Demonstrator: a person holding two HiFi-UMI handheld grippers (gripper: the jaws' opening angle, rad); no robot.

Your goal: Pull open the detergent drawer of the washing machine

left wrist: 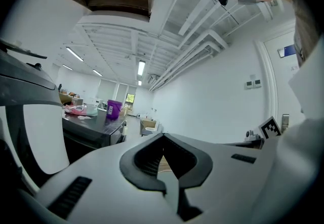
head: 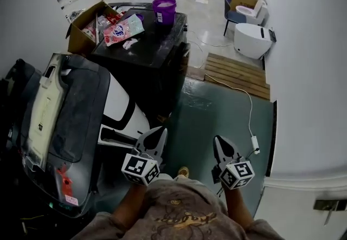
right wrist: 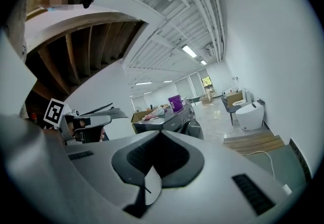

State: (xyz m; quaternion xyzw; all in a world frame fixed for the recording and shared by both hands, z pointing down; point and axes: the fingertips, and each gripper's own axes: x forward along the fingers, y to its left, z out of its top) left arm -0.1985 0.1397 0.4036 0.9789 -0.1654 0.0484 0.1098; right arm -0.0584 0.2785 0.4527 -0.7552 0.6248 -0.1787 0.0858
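3 cams: 1 on head, 1 per gripper; all share the same end of the room.

Head cam looks fwd and steeply down from above, w/ left gripper (head: 160, 130) and right gripper (head: 218, 138) close at the bottom edge; washing machine (head: 146, 49) mid-frame, purple bucket (head: 164, 8) on top of it; left gripper cam sits just behind its own jaws, near level, facing the room w/ the bucket (left wrist: 113, 108) far off at left; right gripper cam likewise close behind its jaws, near level, bucket (right wrist: 175, 102) far off at centre, white toilet (right wrist: 250, 114) at right, also in head view (head: 252, 39); each gripper cam catches the other's marker cube at its inner edge (left wrist: 270, 127) (right wrist: 54, 112).
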